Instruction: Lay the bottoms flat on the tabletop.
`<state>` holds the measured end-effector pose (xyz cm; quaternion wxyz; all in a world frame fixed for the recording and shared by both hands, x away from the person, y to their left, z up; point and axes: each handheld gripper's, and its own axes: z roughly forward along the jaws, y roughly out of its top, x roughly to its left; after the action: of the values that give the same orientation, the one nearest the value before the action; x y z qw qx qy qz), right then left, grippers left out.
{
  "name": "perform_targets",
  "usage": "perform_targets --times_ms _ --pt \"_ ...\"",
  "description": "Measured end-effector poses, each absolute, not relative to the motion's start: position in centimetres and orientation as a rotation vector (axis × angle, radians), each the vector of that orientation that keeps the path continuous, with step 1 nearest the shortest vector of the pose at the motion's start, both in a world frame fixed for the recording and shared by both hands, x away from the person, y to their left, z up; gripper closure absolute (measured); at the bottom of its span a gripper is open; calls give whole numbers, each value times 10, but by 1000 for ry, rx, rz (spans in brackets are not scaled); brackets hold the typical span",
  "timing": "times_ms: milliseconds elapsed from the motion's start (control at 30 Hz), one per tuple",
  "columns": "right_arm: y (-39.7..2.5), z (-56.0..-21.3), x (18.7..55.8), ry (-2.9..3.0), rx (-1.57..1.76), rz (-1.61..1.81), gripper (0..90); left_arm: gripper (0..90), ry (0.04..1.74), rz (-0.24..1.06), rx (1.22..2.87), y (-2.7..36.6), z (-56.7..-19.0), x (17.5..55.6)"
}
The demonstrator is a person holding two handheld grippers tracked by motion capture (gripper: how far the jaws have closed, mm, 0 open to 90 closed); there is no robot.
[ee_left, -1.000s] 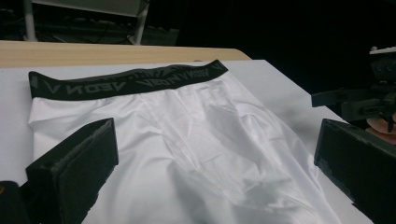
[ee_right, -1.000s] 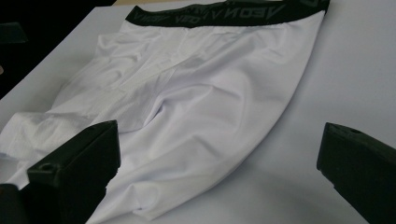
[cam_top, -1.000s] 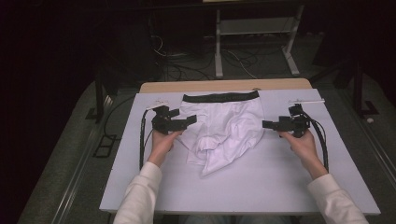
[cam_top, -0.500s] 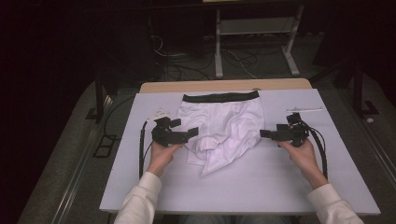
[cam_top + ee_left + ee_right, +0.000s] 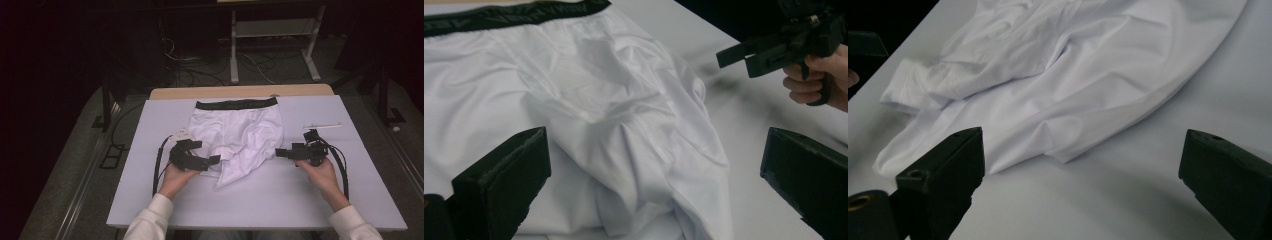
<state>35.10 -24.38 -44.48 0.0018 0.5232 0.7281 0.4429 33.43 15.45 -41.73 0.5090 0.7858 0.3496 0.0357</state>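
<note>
Both grippers [image 5: 212,161] [image 5: 279,152] nearer the person

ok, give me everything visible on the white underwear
The white underwear is a pair of boxer briefs in thin, soft-looking fabric with a black waistband at the far edge. It lies on the pale table, waistband flat and straight, the lower part rumpled and bunched toward the person, one leg folded into a creased point. The left gripper is at its near left edge, jaws open on either side of the fabric; the right gripper, also open, sits just off its right edge, not touching.

Waistband of the white underwear [image 5: 1088,75] cut off by the right gripper view's top edge.
</note>
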Motion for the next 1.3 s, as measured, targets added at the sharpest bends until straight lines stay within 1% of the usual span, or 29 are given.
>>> perform_targets --times_ms 200,467,633,700,767,800,833,867,967,1000,1033,1100,1200,1267,1300 --pt "-236 -449 349 2334 1636 1369 119 0 783 28 1958 144 -418 320" --pt "-224 -457 349 2434 1617 1295 142 0 732 -51 2055 132 -426 309" --pt "-212 -459 350 2465 1549 1232 170 0 696 -96 2137 126 -429 303" --pt "-205 -459 352 2466 1520 1212 210 2 678 -113 2175 124 -431 301" --pt "-198 -459 354 2453 1485 1200 274 32 666 -129 2216 121 -434 299" --pt "-195 -460 355 2444 1473 1204 319 46 656 -127 2238 120 -435 298" --pt "-192 -460 356 2441 1457 1207 384 65 648 -121 2258 118 -437 297" --pt "-189 -461 358 2437 1446 1216 448 92 644 -116 2276 116 -438 296" --pt "-186 -465 362 2419 1466 1263 650 213 657 -82 2341 110 -445 296" --pt "-187 -466 363 2417 1471 1273 714 291 656 -59 2375 107 -448 296" --pt "-189 -467 365 2415 1488 1288 750 353 646 -28 2371 106 -447 295" --pt "-193 -468 367 2416 1523 1319 797 480 669 -19 2380 104 -446 297" --pt "-198 -464 367 2414 1549 1343 816 716 680 -3 2395 101 -445 300" --pt "-201 -460 366 2409 1560 1369 819 814 681 -20 2394 99 -442 303" --pt "-204 -457 365 2403 1565 1385 820 847 685 -28 2379 99 -440 303"
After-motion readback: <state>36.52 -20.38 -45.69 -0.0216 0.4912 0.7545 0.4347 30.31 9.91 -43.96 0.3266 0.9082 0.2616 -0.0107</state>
